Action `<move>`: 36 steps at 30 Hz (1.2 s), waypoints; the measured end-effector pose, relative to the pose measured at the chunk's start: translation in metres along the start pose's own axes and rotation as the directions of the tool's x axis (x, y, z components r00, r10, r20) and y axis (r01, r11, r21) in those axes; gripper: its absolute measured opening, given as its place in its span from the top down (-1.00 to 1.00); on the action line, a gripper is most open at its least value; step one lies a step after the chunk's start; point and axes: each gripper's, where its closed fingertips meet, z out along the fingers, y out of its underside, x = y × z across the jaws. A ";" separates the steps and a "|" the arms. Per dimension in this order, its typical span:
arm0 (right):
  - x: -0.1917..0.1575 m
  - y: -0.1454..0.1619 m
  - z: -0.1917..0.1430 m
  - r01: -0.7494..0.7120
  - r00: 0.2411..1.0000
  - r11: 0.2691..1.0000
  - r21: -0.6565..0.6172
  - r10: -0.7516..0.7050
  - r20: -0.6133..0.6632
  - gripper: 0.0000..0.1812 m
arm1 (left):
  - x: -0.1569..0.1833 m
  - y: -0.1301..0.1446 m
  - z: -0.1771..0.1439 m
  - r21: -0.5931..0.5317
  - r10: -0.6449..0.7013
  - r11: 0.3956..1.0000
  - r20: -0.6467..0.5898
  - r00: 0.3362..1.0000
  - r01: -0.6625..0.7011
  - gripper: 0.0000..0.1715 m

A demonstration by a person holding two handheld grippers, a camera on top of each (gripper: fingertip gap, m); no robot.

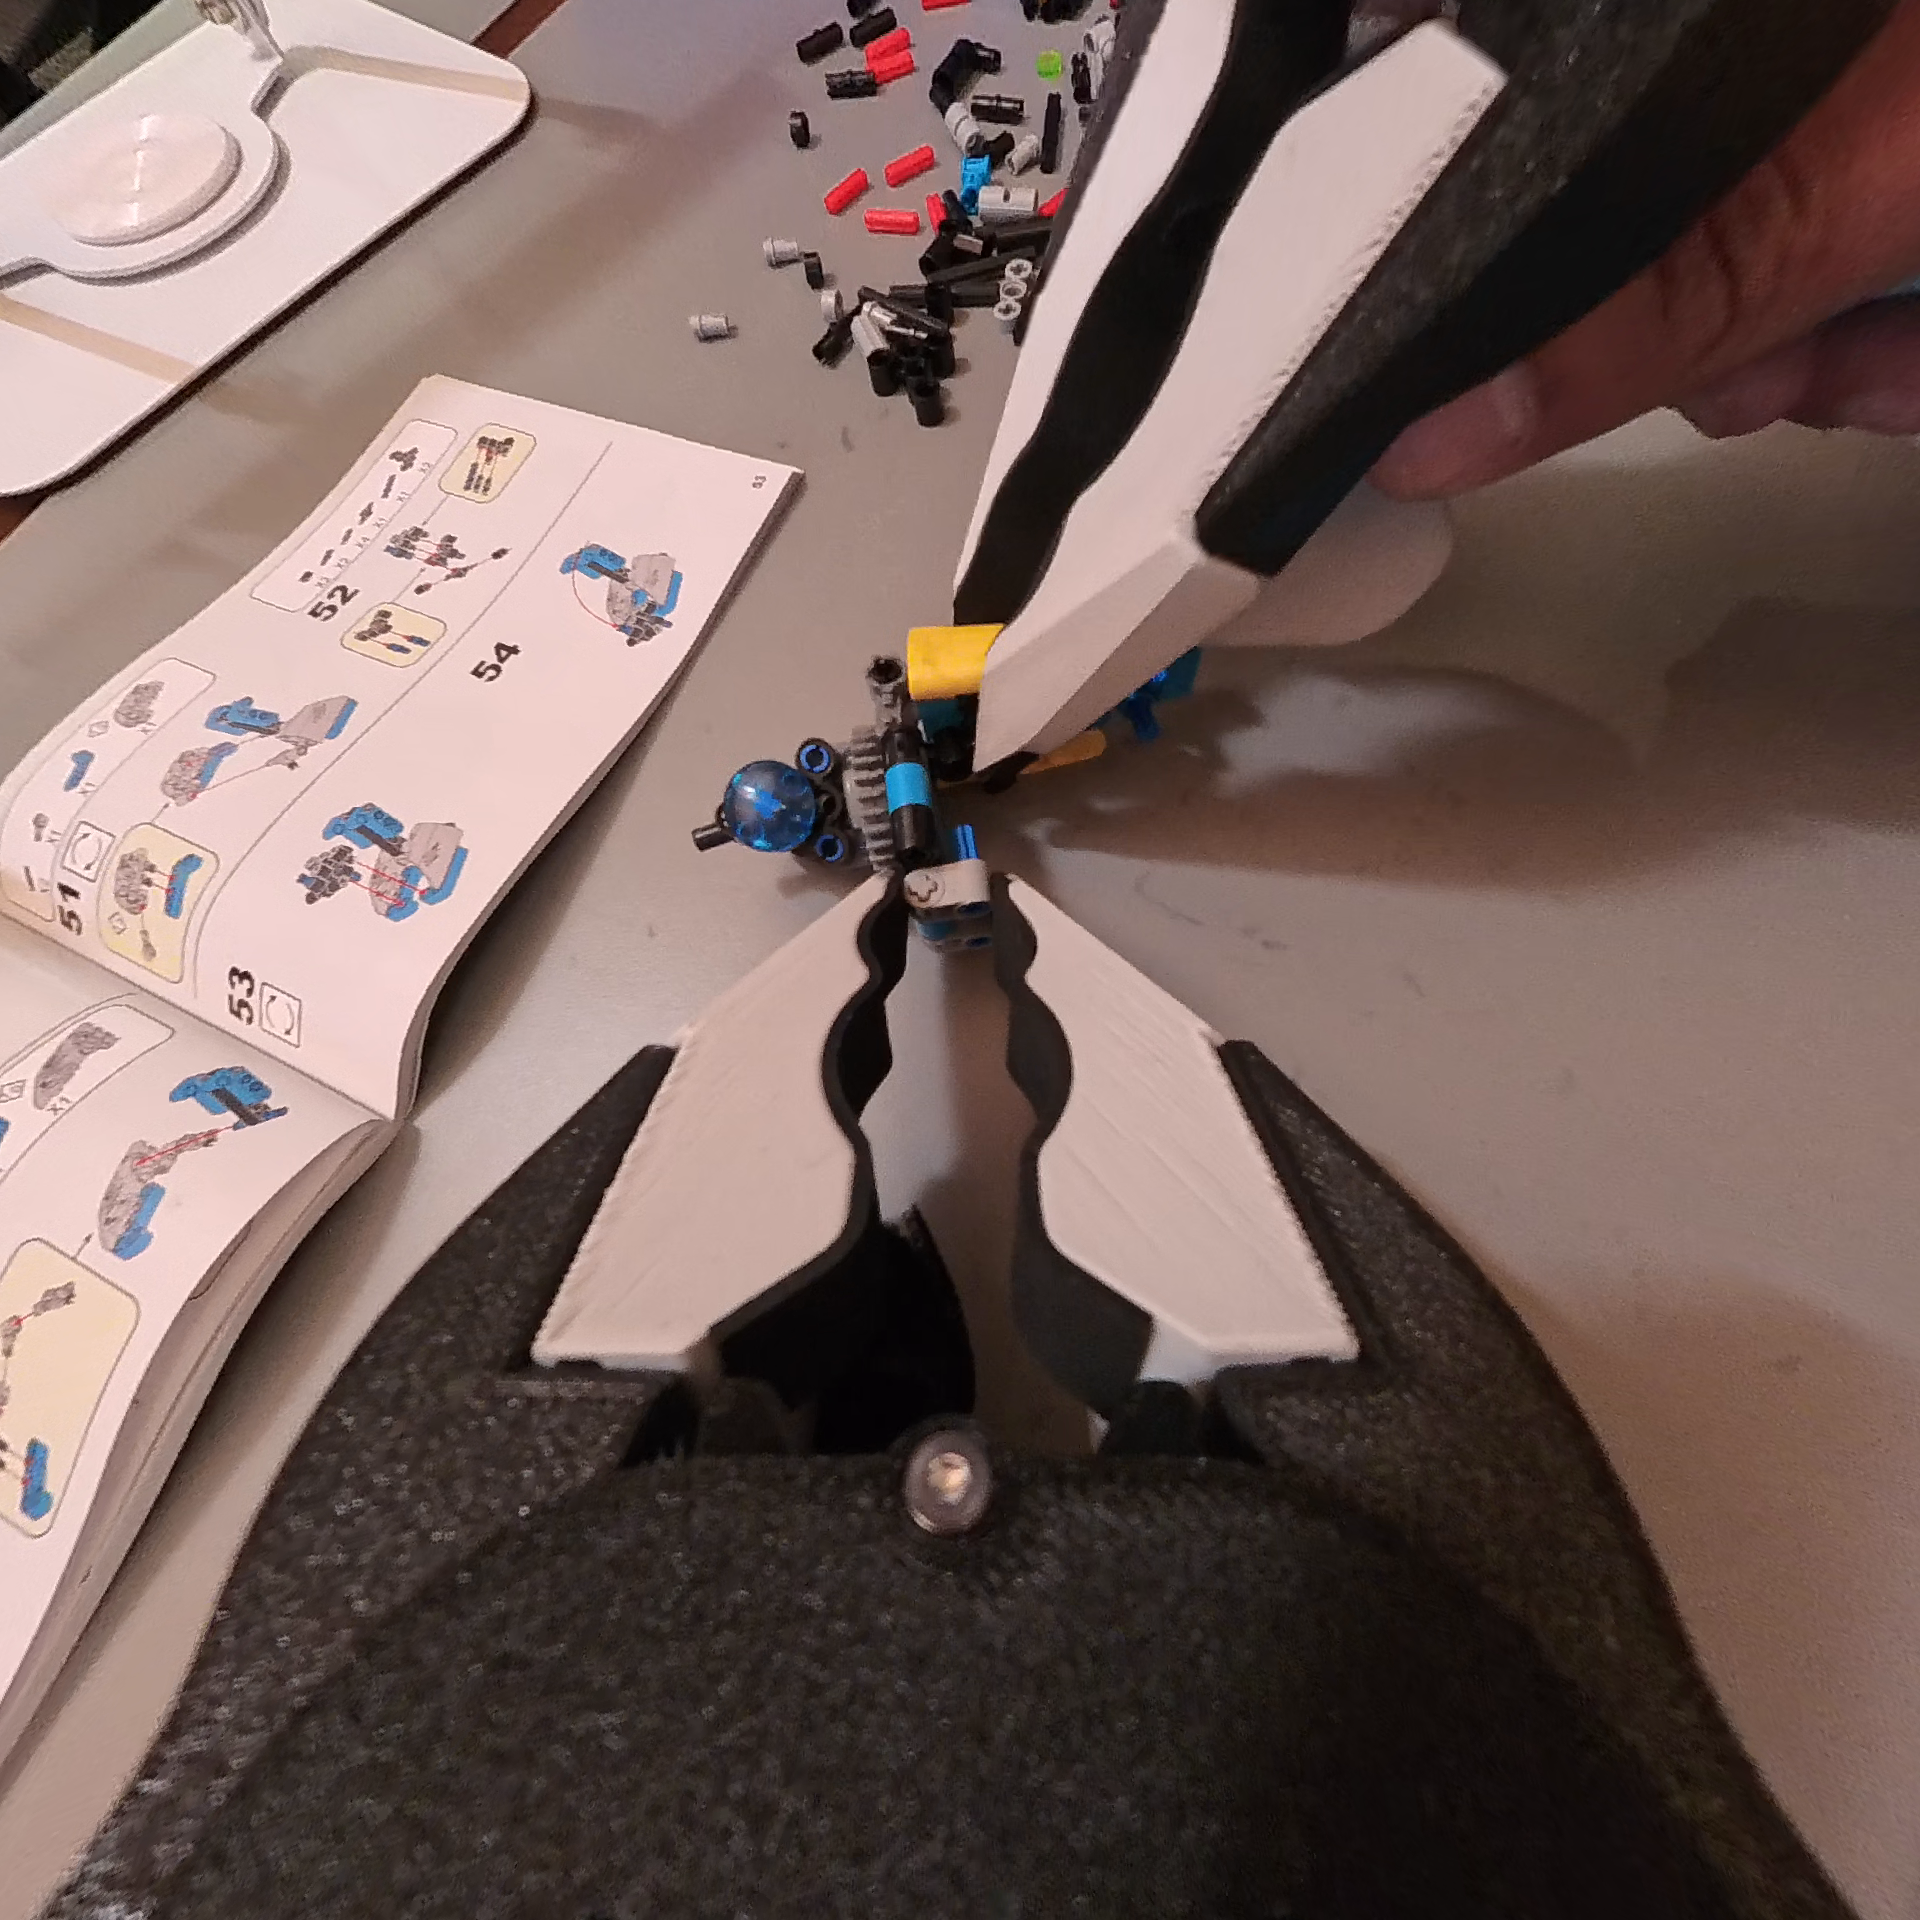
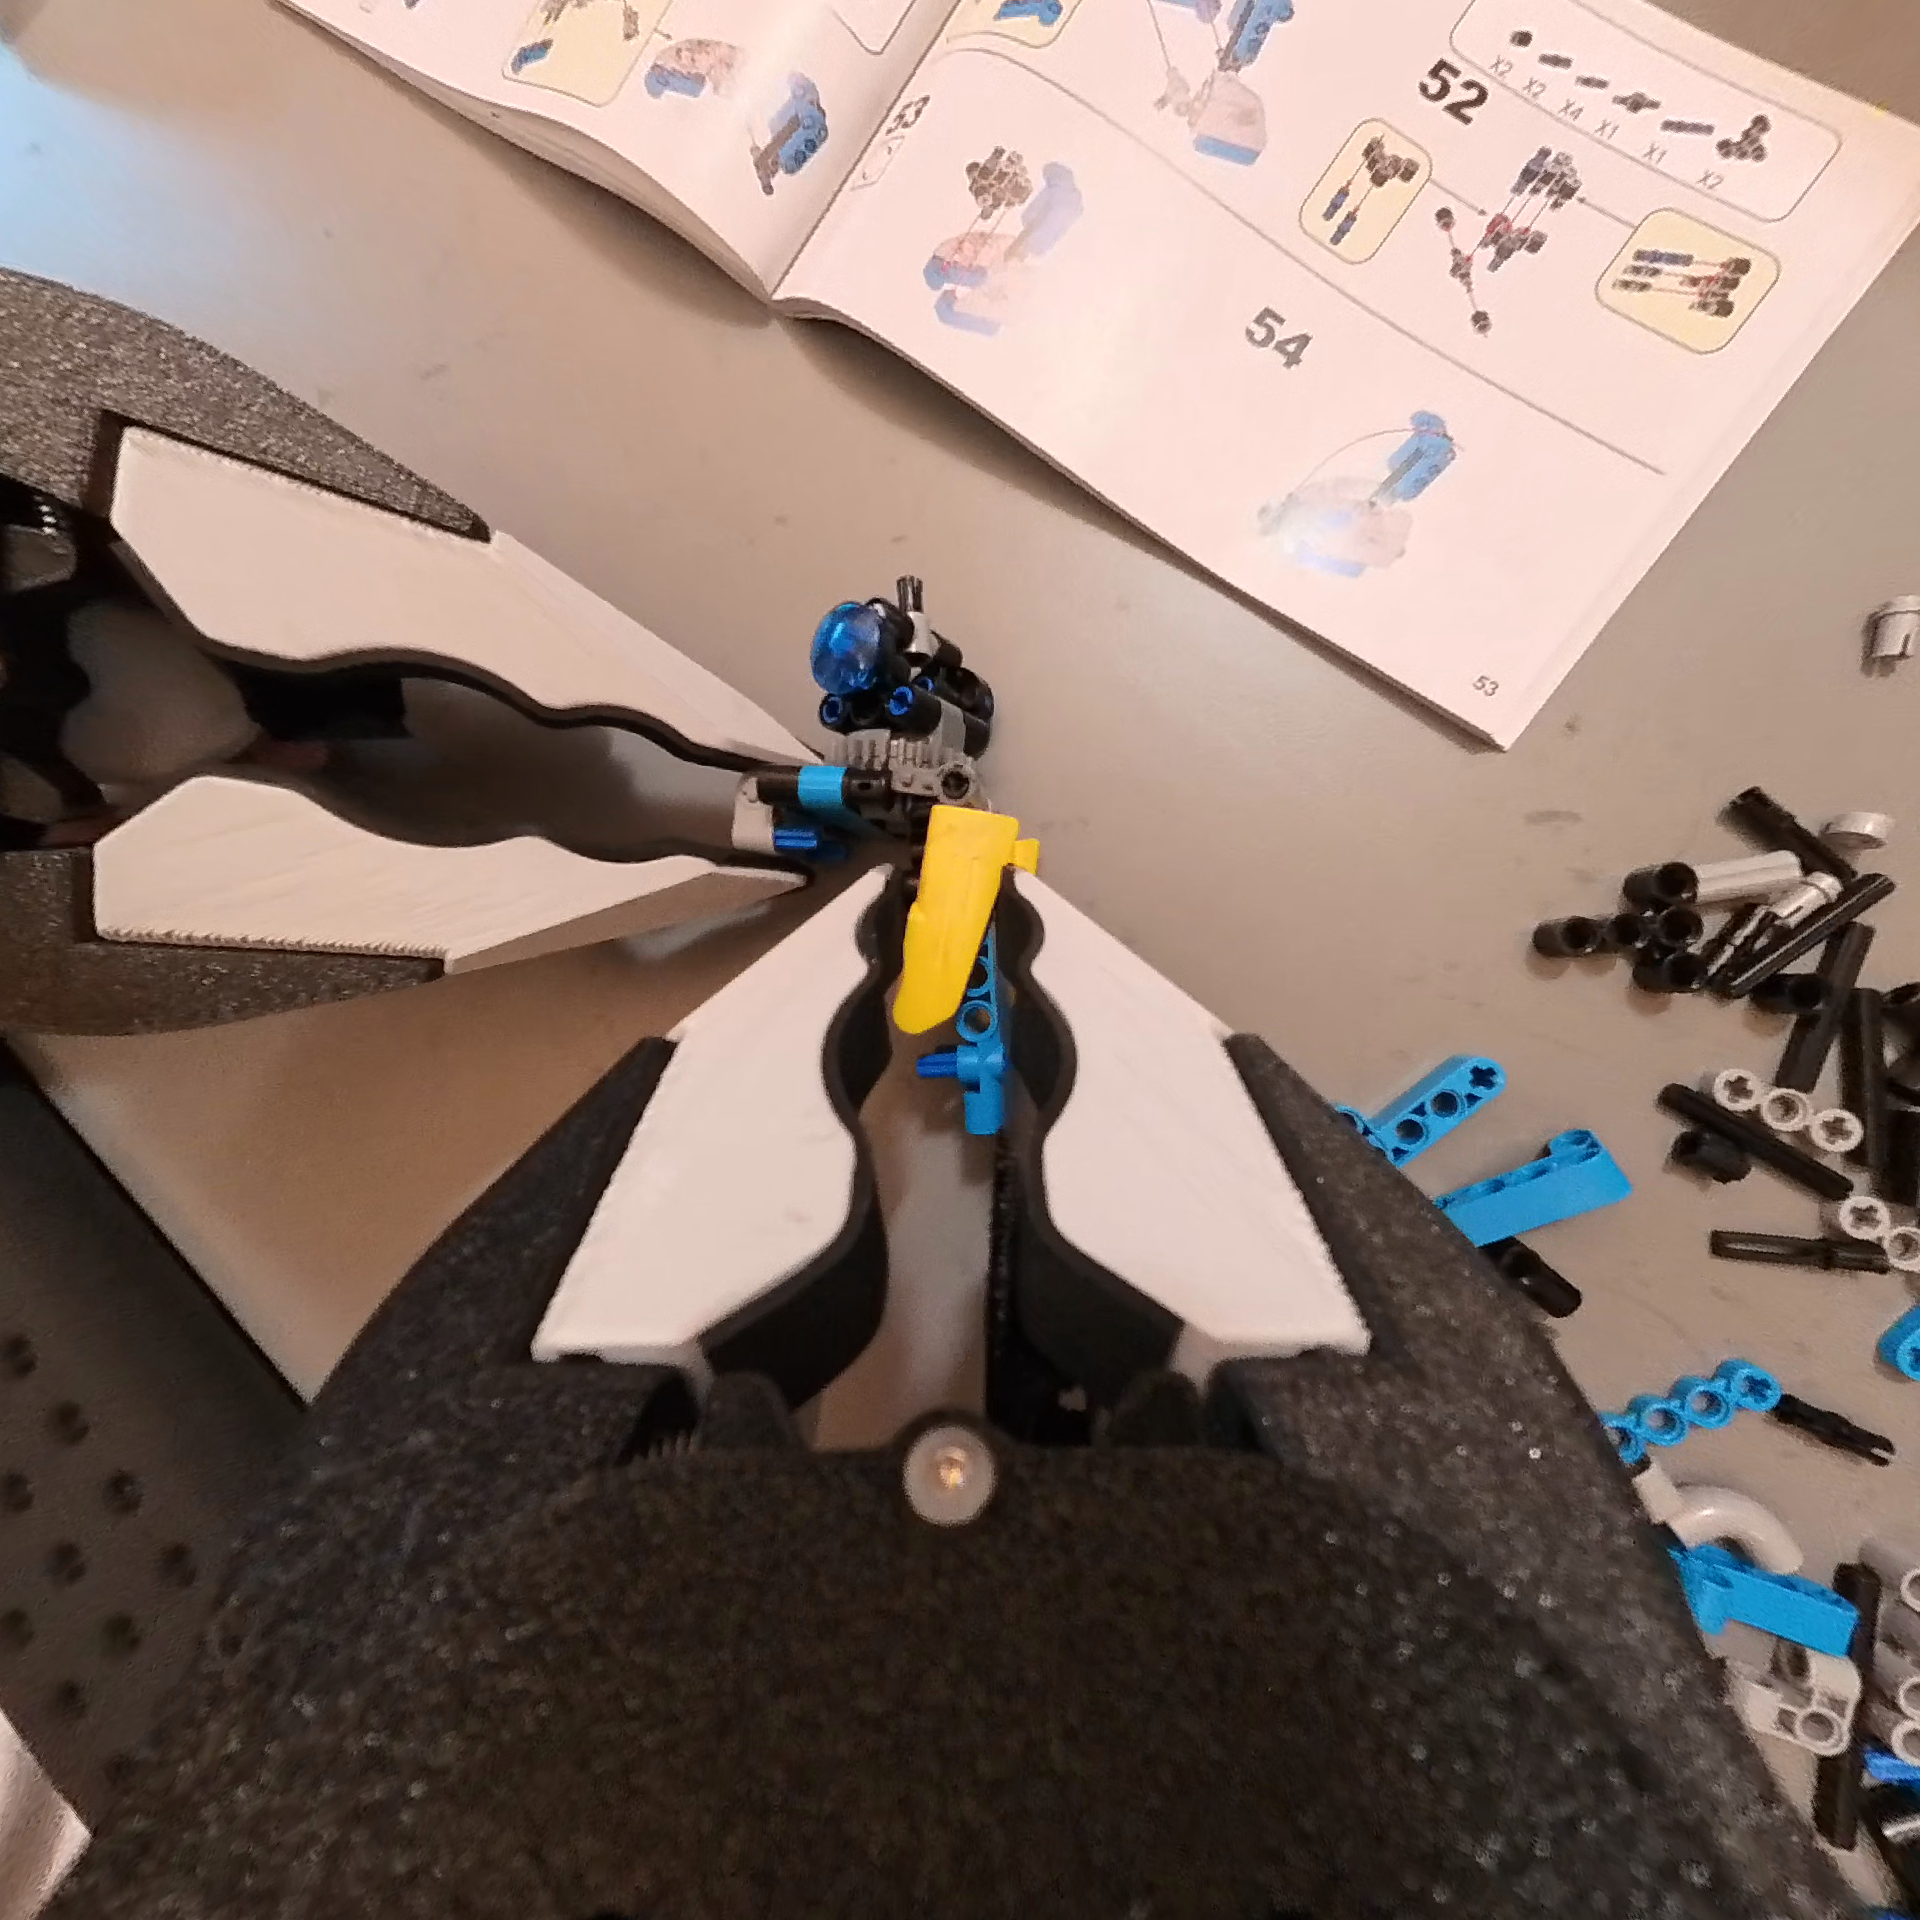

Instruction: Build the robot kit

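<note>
While the left tongs [image 1: 951, 894] are pinched on the grey-and-blue end of a small brick assembly [image 1: 873, 800] of black pins, a grey gear and a clear blue dome, the right tongs [image 2: 954, 883] are closed from the opposite side around a yellow curved plastic panel [image 2: 951, 914] and the blue holed beam [image 2: 982, 1049] beneath it. The panel touches the assembly, but I cannot tell whether it is locked on. The build looks only partly made and sits between both pairs of tips, low over the grey desk [image 1: 1455, 1143]. A hand [image 1: 1714, 312] grips the right tool. Beyond lie an open white instruction booklet [image 1: 416, 727], scattered black, red and grey pins [image 1: 914, 208] and loose blue beams [image 2: 1507, 1184].
</note>
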 end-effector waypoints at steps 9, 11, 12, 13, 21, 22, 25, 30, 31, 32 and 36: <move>-0.002 0.000 0.001 0.018 1.000 1.000 -0.008 -0.018 -0.012 0.82 | -0.001 0.000 0.000 -0.002 -0.014 1.000 0.002 1.000 0.014 0.82; -0.001 0.001 0.000 0.074 0.997 0.997 -0.018 -0.075 -0.020 0.81 | -0.001 0.000 0.000 -0.003 0.018 1.000 0.002 1.000 -0.018 0.82; 0.000 0.000 0.001 0.046 0.999 0.999 -0.019 -0.046 -0.016 0.82 | -0.001 0.000 0.000 -0.003 0.030 1.000 0.007 1.000 -0.029 0.82; 0.001 -0.002 0.001 0.026 0.999 1.000 -0.008 -0.026 -0.027 0.82 | -0.002 0.000 0.001 -0.005 0.037 0.999 0.018 0.999 -0.037 0.82; 0.001 -0.003 0.001 -0.097 0.993 0.995 0.007 0.097 0.066 0.81 | -0.004 0.000 0.000 -0.006 -0.003 1.000 0.009 1.000 0.003 0.82; 0.001 -0.003 0.001 -0.110 0.991 0.994 0.009 0.109 0.082 0.81 | -0.004 0.001 0.000 -0.007 -0.004 1.000 0.009 1.000 0.004 0.82; 0.001 -0.002 0.001 -0.115 0.990 0.993 0.005 0.114 0.086 0.81 | -0.004 0.000 0.000 -0.006 -0.005 1.000 0.009 1.000 0.005 0.82; -0.001 -0.001 0.001 -0.107 0.991 0.994 -0.007 0.107 0.079 0.81 | -0.003 0.000 0.000 -0.003 0.022 1.000 0.010 1.000 -0.022 0.82; -0.001 -0.001 0.001 -0.112 0.990 0.994 -0.007 0.113 0.083 0.81 | -0.003 0.000 0.000 -0.004 0.030 1.000 0.014 0.999 -0.030 0.82; -0.002 -0.001 0.001 -0.113 0.990 0.994 -0.006 0.113 0.082 0.81 | -0.003 0.000 0.000 -0.005 0.036 0.999 0.018 0.999 -0.036 0.82; -0.002 0.000 0.001 -0.017 1.000 1.000 -0.015 0.018 0.023 0.82 | -0.003 0.001 0.000 -0.007 0.041 0.999 0.017 0.999 -0.040 0.82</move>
